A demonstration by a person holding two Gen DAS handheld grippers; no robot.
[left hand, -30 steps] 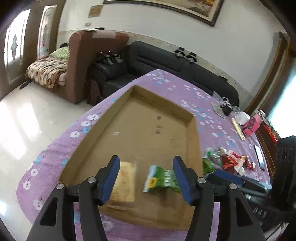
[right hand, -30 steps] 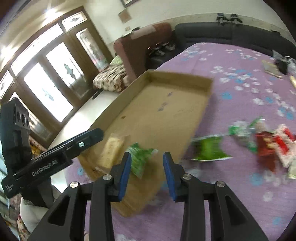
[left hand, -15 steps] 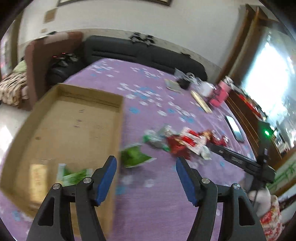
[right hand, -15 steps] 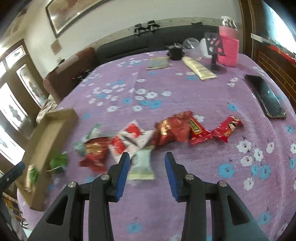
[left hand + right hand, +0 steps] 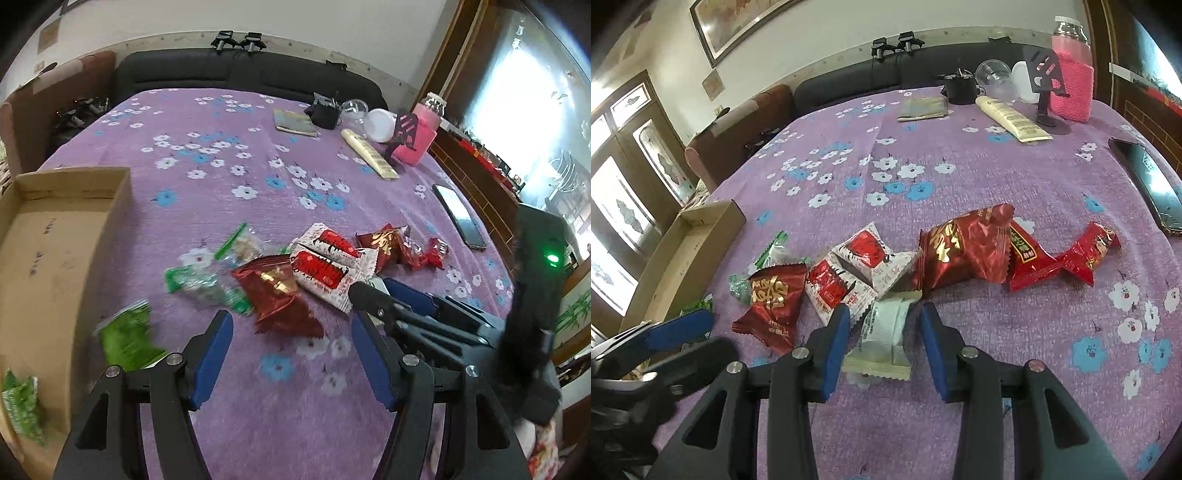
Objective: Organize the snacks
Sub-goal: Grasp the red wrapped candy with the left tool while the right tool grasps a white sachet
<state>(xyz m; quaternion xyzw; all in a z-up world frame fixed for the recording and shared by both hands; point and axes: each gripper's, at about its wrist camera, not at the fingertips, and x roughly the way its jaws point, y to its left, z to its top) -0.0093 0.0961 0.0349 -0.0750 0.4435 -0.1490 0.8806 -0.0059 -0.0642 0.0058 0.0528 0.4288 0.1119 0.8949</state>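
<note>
**Two open grippers over scattered snacks on a purple flowered table**

At the table's left edge sits a shallow cardboard box, with a green snack packet lying in its near corner. Just outside the box's right wall lies another green packet, flat on the purple cloth. The left gripper hovers above the cloth near the table's front edge, its blue-padded jaws spread wide and holding nothing.

Toward the middle of the table a loose heap of snacks runs left to right: a clear packet with green trim, a dark red packet with gold lettering, two white-and-red packets overlapping each other, a larger red packet, then two smaller red packets at the right end.

The right gripper has its jaws spread on either side of a pale green-white packet lying at the heap's near edge; the pads look apart from the wrapper.

A black phone lies near the table's right edge.
</note>
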